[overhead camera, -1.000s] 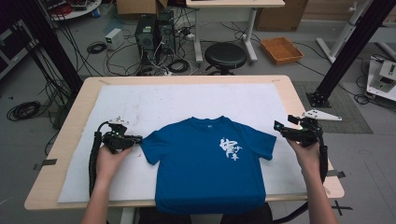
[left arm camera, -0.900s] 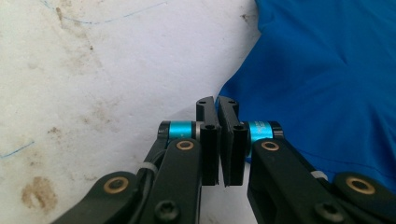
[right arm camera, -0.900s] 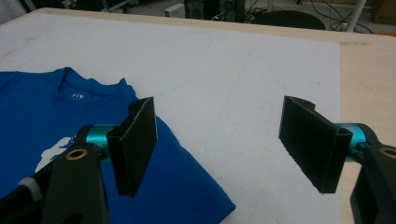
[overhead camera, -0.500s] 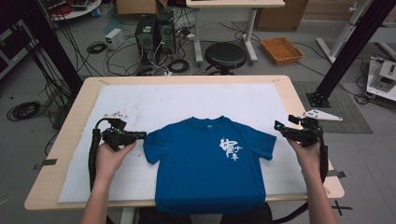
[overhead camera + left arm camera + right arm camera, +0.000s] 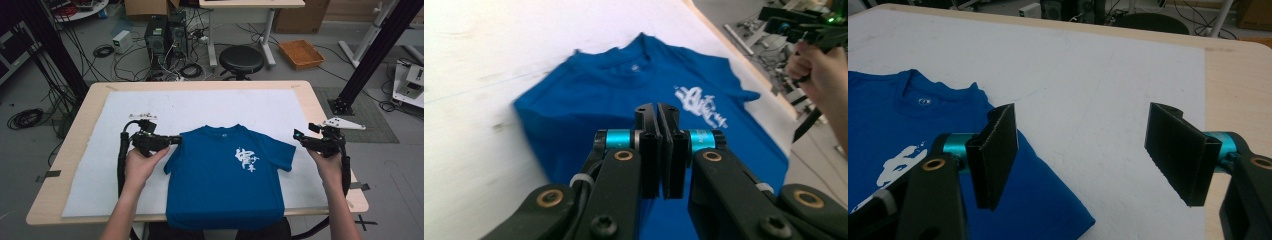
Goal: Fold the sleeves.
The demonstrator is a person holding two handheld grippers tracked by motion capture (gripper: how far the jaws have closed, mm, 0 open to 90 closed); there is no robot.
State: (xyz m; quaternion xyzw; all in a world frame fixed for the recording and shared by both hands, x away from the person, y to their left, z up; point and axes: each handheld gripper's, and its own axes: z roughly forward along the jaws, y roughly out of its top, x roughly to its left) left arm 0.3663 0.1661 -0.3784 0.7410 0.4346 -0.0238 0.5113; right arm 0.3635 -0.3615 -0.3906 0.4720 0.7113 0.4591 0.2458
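Blue T-shirt (image 5: 225,175) lies flat, print side up, on the white mat (image 5: 200,107) covering the wooden table (image 5: 320,100); collar points away from the person, hem hangs at the table's near edge. White graffiti-style print (image 5: 247,159) sits on the chest, toward the shirt's right-hand side in the high view.

Left gripper (image 5: 175,140) is at the shirt's left sleeve edge. In the left gripper view its jaws are pressed together (image 5: 657,112); cannot tell whether any cloth is pinched between them.

Right gripper (image 5: 298,136) is just beside the shirt's right sleeve, apart from it, over bare mat. Its jaws stand wide apart (image 5: 1083,145), nothing between them.
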